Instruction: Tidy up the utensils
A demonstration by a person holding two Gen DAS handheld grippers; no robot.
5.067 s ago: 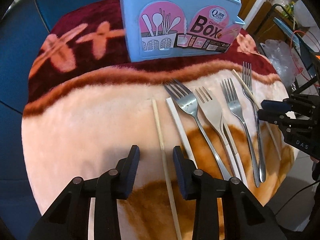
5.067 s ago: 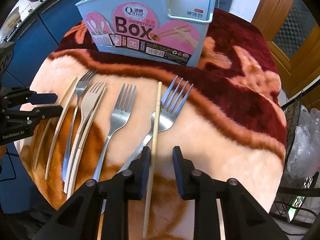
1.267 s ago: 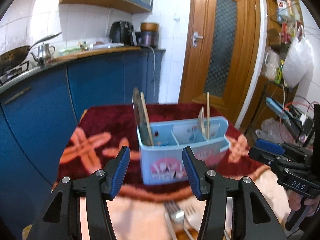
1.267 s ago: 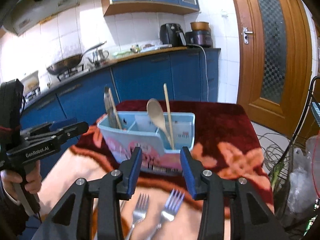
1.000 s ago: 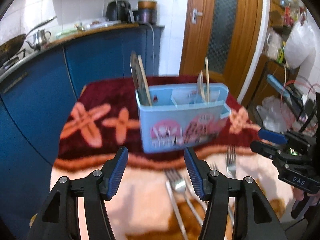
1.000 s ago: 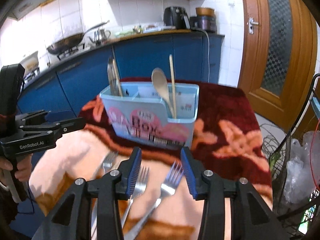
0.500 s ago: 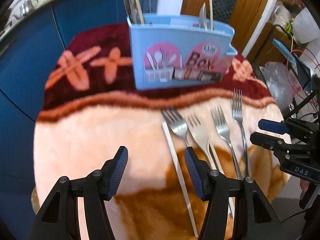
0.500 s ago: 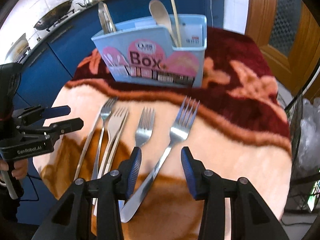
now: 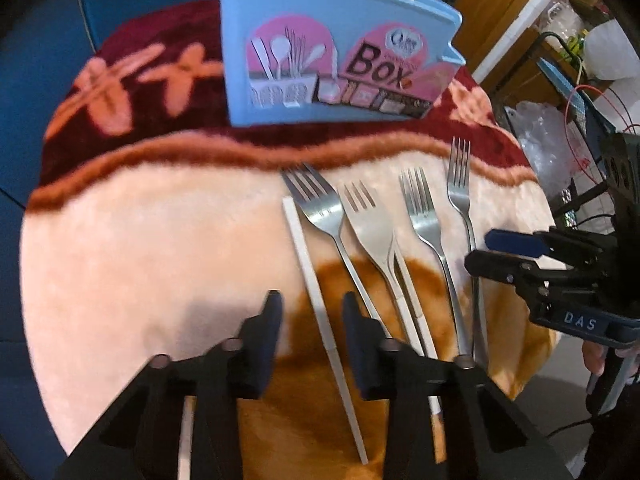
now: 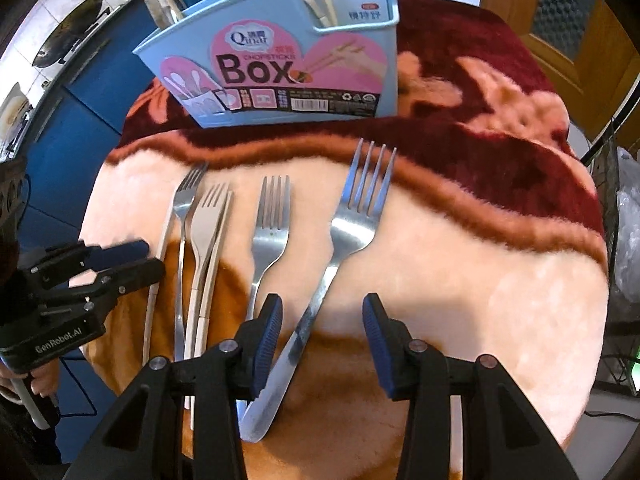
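Note:
A light blue utensil box [image 9: 336, 60] stands at the back of the blanket-covered table; it also shows in the right wrist view [image 10: 280, 68], holding a spoon and chopsticks. Several steel forks lie side by side on the blanket. My left gripper [image 9: 310, 316] is open, low over the table, with a white chopstick [image 9: 320, 300] lying between its fingers. My right gripper [image 10: 322, 316] is open, astride the handle of the largest fork [image 10: 344, 236]. Another white chopstick [image 9: 408, 296] lies partly under a fork [image 9: 368, 224].
The round table carries a peach and maroon blanket [image 10: 500, 248]. Blue kitchen cabinets [image 9: 32, 52] stand behind on the left, a wooden door [image 10: 592, 16] on the right. Plastic bags and wires [image 9: 560, 128] sit beside the table's right edge.
Both grippers have dropped from box height down to the table. The left now straddles the white chopstick and the right straddles the large fork's handle. Both stay open.

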